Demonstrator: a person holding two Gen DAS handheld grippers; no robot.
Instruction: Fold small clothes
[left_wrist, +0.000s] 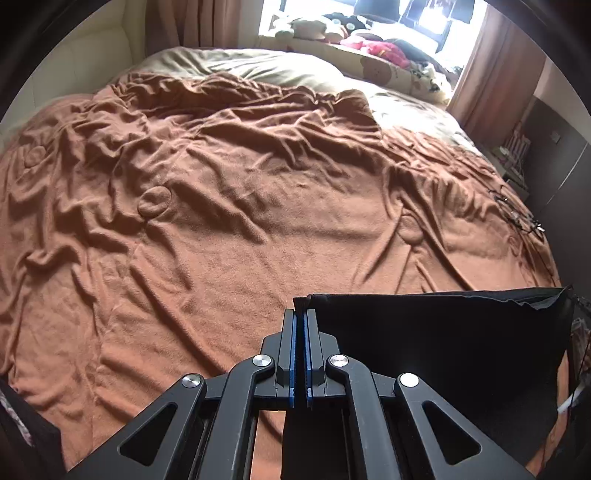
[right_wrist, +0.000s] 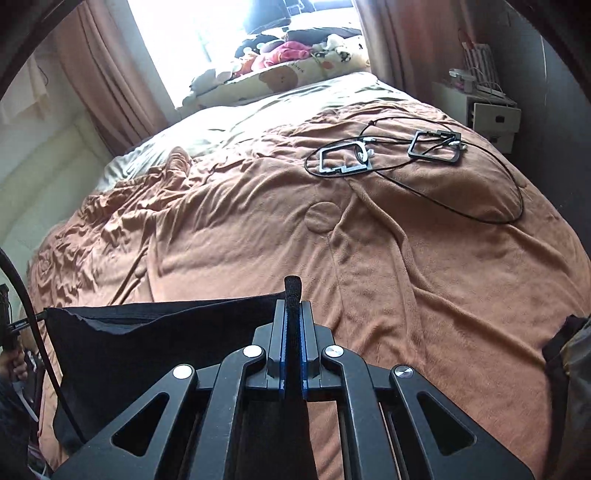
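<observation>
Two grippers: left gripper (left_wrist: 300, 314) and right gripper (right_wrist: 292, 306), each clenched on an end of the same top edge of a black garment (left_wrist: 443, 343).
Left grip: blue pads pressed together with a corner tuft of black cloth showing just above the tips.
Right grip: a narrow black strip of the cloth stands up between the pads and pokes out past them.
Garment position: stretched between the two grippers, its upper hem taut and nearly level, the body hanging down over the near part of the brown blanket (left_wrist: 229, 206) (what kind of small garment it is cannot be told from these views).
Step in hand: judged as the lift and spread, with the piece held up by its two top corners ahead of any fold.
Next move calls for: lowering the cloth flat onto open blanket in front, both ends kept at equal height and the tension kept even so the hem does not sag or twist.
Watch: cables and frames (right_wrist: 391, 155) lie far up on the blanket's right side (well apart from the garment), so the lay-down spot near the middle looks free.
Fold state: none visible yet.
</observation>
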